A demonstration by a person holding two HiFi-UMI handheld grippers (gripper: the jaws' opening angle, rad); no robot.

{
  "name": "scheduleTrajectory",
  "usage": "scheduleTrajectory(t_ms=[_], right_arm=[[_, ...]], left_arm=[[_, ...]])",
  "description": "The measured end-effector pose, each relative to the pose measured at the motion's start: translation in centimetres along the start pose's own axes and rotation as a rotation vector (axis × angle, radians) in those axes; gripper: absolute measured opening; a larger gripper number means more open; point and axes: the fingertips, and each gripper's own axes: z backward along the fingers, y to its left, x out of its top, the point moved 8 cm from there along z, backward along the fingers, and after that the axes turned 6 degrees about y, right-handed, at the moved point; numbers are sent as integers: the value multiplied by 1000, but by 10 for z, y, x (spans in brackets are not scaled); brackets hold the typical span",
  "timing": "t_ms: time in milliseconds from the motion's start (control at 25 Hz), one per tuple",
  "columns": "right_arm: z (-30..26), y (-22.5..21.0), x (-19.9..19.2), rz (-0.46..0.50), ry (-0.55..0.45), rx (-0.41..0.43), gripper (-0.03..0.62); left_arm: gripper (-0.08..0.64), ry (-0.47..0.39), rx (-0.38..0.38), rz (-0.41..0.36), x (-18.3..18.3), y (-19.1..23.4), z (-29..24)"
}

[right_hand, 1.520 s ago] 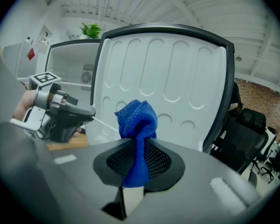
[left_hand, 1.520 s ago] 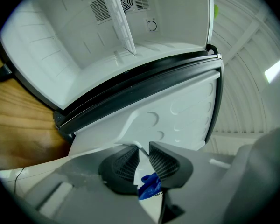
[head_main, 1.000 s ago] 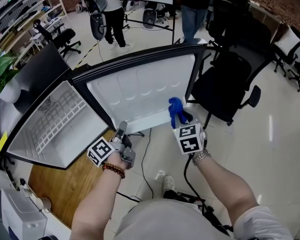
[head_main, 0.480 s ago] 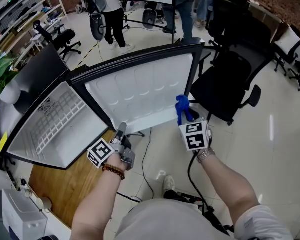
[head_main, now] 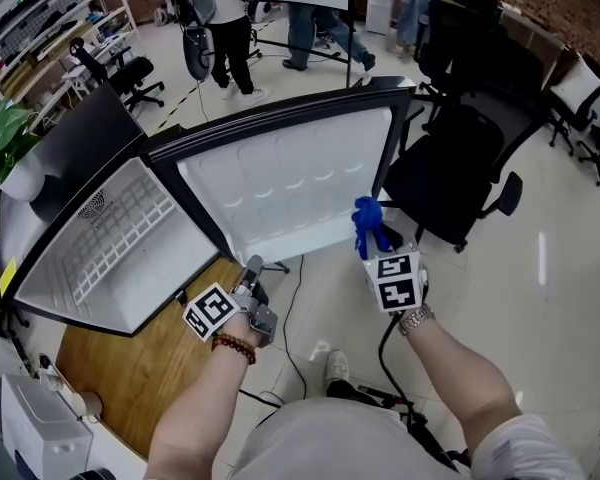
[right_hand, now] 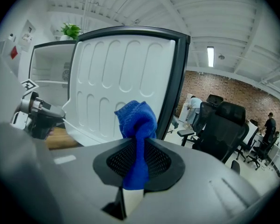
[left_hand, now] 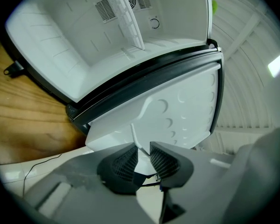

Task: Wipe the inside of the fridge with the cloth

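The small fridge (head_main: 110, 248) stands on a wooden table with its white-lined door (head_main: 290, 188) swung wide open. A blue cloth (head_main: 368, 223) hangs bunched at the door's lower right corner, and my right gripper (head_main: 370, 243) is shut on it. In the right gripper view the cloth (right_hand: 136, 125) sticks up from between the pads in front of the door (right_hand: 121, 78). My left gripper (head_main: 252, 265) sits at the door's lower left corner. Its jaws have just been opening. A thin white lip of the door (left_hand: 177, 111) stands in the gap of the left gripper (left_hand: 142, 155), and the pads do not clamp it.
The wooden table (head_main: 150, 368) carries the fridge, and a potted plant (head_main: 0, 138) stands behind it. Black office chairs (head_main: 450, 168) crowd the floor right of the door. People walk at the back of the room. A cable (head_main: 295, 358) trails over the floor tiles.
My left gripper has dropped a little at the door's lower corner. The right gripper with the cloth has hardly moved. People at the back have walked on.
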Motion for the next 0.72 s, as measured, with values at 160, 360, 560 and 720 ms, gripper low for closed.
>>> scheduleTrajectory(t_ms=[160,360,560,720], right_arm=[[8,12,4,13,-16,25,49],[10,32,11,34,-31,68,49],[9,50,18,56,-42,104,49],[8,62,26,71,-55,128,49]], left_arm=[[81,8,33,-15,-2,7,-2],[91,20,77,-33,-2,13,-4],[128,36,123,-27,1,20,-4],[137,46,138,-43,2,19,1]])
